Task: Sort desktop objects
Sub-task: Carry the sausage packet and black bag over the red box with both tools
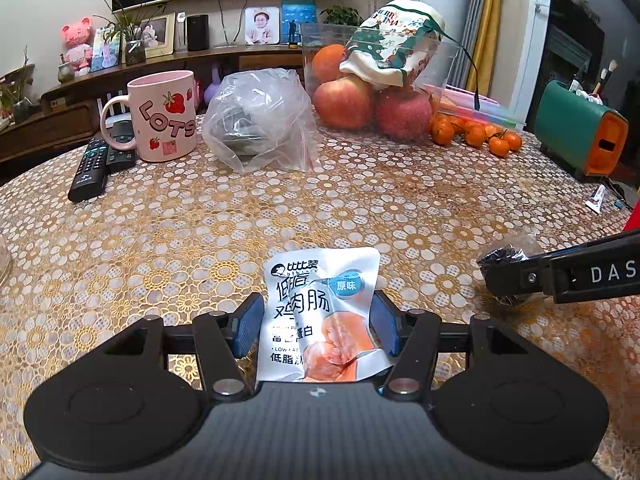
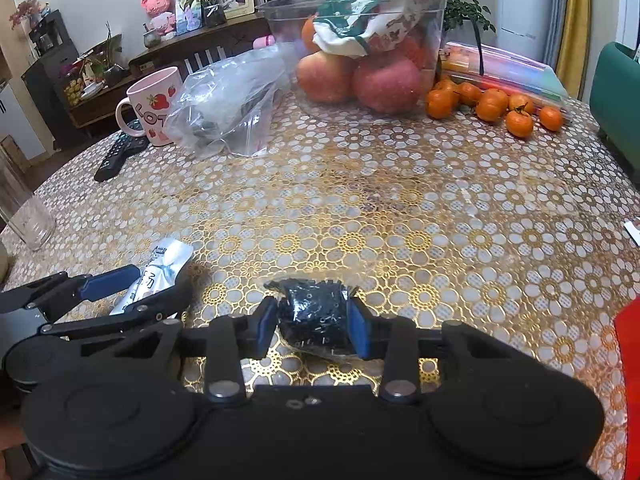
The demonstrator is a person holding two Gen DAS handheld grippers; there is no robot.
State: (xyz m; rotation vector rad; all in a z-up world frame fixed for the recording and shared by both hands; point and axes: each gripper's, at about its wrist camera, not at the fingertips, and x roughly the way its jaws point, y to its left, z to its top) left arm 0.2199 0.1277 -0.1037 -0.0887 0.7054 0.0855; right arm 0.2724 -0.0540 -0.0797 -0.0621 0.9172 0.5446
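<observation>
- Between the blue pads of the left gripper [image 1: 318, 322], in the left wrist view, stands a white snack pouch [image 1: 320, 312] with a picture of sliced sausage; both pads press against its sides, so the gripper is clamped on the pouch.
- Ahead of this gripper stretches a table [image 1: 280, 216] covered in a gold and white flower-patterned cloth.
- Far ahead and to its left sit a pink mug [image 1: 162, 114] with strawberries and a black remote control [image 1: 90, 170] just beside it.
- Straight ahead lies a crumpled clear plastic bag [image 1: 258, 120]; beyond it to the right, a clear tub [image 1: 440, 64] holds apples.
- Small tangerines [image 1: 476, 134] lie beside the tub.
- At the right edge, the right gripper [image 1: 504, 280] reaches in, closed on a small dark packet [image 1: 500, 258].

- Between the pads of the right gripper [image 2: 314, 326], in the right wrist view, sits the same dark packet [image 2: 312, 314], wrapped in clear film; the pads are squeezed onto both of its sides.
- To its left, the left gripper [image 2: 140, 288] grips the white snack pouch [image 2: 160, 272].
- Farther left stands a clear glass [image 2: 30, 222].
</observation>
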